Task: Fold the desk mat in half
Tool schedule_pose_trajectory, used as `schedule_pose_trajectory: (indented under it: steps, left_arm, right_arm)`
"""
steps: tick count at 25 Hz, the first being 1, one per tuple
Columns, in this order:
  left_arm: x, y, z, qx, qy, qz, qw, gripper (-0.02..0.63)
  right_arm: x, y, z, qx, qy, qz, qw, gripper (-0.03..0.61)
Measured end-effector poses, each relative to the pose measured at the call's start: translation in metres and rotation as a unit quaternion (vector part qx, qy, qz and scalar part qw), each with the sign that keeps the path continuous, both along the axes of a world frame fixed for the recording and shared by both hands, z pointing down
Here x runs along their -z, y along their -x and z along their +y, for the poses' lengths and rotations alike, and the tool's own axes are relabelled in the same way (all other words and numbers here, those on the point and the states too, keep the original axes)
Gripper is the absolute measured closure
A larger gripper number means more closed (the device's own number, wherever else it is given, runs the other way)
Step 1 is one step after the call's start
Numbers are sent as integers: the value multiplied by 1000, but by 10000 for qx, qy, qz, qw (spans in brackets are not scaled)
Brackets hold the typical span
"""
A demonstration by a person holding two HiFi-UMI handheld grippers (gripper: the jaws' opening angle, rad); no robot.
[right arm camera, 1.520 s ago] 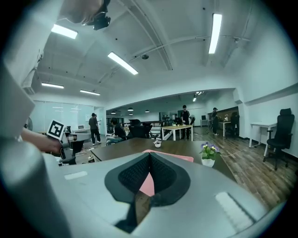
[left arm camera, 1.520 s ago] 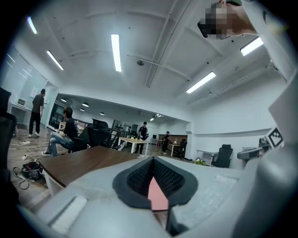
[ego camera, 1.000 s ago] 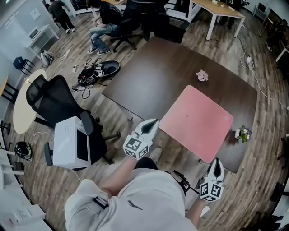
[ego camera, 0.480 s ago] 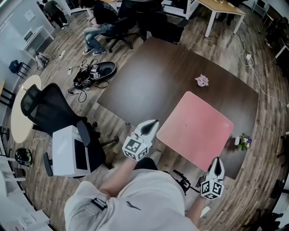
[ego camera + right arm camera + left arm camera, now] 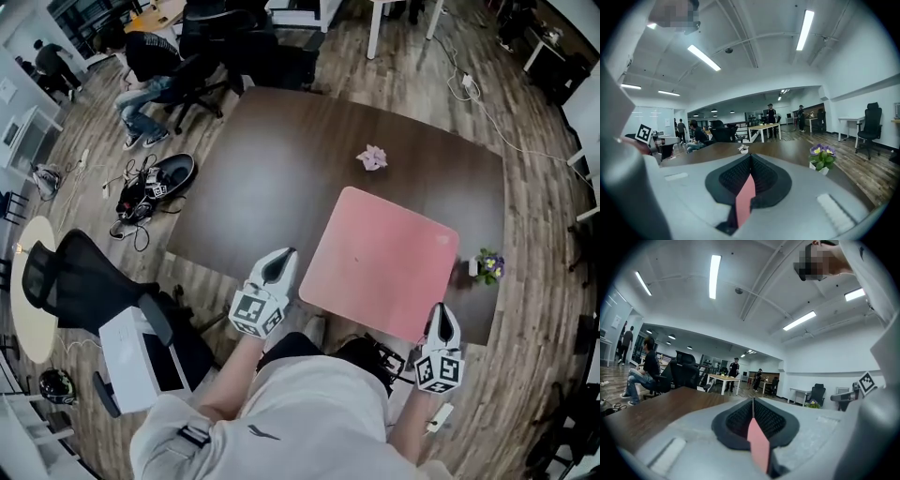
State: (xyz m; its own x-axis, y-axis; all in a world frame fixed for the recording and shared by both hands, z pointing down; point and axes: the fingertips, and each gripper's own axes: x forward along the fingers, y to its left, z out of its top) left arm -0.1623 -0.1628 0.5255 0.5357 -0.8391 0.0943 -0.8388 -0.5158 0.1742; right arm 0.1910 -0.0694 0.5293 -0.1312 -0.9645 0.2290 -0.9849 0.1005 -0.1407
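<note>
The pink desk mat (image 5: pixel 380 258) lies flat and unfolded on the dark brown table (image 5: pixel 272 178), its near edge at the table's near edge. My left gripper (image 5: pixel 279 255) is just left of the mat's near left corner, apart from it. My right gripper (image 5: pixel 444 311) is close beside the near right corner. Both point away from me across the table. In the left gripper view (image 5: pixel 753 401) and the right gripper view (image 5: pixel 750 157) the jaws stand together. A thin pink strip shows in each seam; I cannot tell what it is.
A crumpled pink tissue (image 5: pixel 372 157) lies beyond the mat. A small potted plant (image 5: pixel 486 265) stands at the table's right edge, ahead of the right gripper (image 5: pixel 821 157). On the floor to the left are a black office chair (image 5: pixel 80 281) and a white box (image 5: pixel 141 361).
Both grippers have moved forward, from the table's near edge to alongside the mat's near corners. The head view has shifted with them. The mat has stayed flat.
</note>
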Motion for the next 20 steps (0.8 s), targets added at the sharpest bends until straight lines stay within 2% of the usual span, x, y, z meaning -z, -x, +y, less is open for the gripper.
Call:
schedule_pose_trajectory:
  steps: [7, 20]
  left_arm:
    - [11, -16, 0, 242, -54, 45, 9997, 609]
    - [10, -49, 1, 178, -91, 47, 9998, 607]
  right_arm:
    - [3, -22, 0, 108, 24, -17, 9999, 577]
    - [3, -53, 0, 100, -69, 33, 9999, 577]
